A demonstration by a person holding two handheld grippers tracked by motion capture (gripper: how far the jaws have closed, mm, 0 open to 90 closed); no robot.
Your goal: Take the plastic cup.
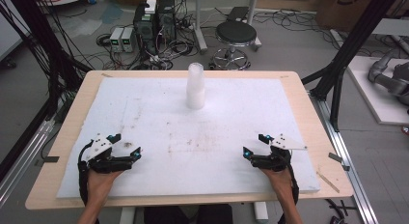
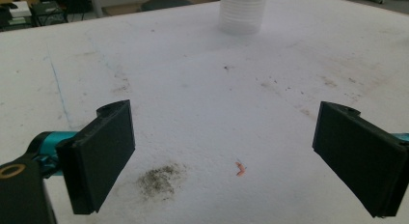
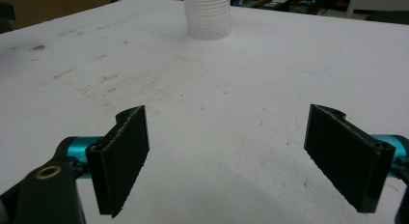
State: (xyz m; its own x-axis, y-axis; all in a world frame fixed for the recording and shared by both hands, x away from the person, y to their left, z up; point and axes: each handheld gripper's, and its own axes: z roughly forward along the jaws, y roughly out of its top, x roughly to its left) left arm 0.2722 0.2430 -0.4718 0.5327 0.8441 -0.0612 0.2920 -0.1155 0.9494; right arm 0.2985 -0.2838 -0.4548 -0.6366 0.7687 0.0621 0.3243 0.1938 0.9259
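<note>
High view: stack of white plastic cups [image 1: 195, 86] upright at upper centre of the white foam board [image 1: 159, 103], which covers the wooden table [image 1: 299, 93]; left gripper [image 1: 126, 146] at lower left and right gripper [image 1: 253, 145] at lower right, each in a hand resting on the board, jaws spread with nothing between, both well apart from the cups. Left gripper view: cup stack [image 2: 242, 11] at top centre, far beyond the parted black jaws; a dark smudge [image 2: 159, 178] and an orange scrap [image 2: 239, 169] on the foam between them. Right gripper view: cup stack [image 3: 208, 15] at top centre; jaws wide, bare foam between.
</note>
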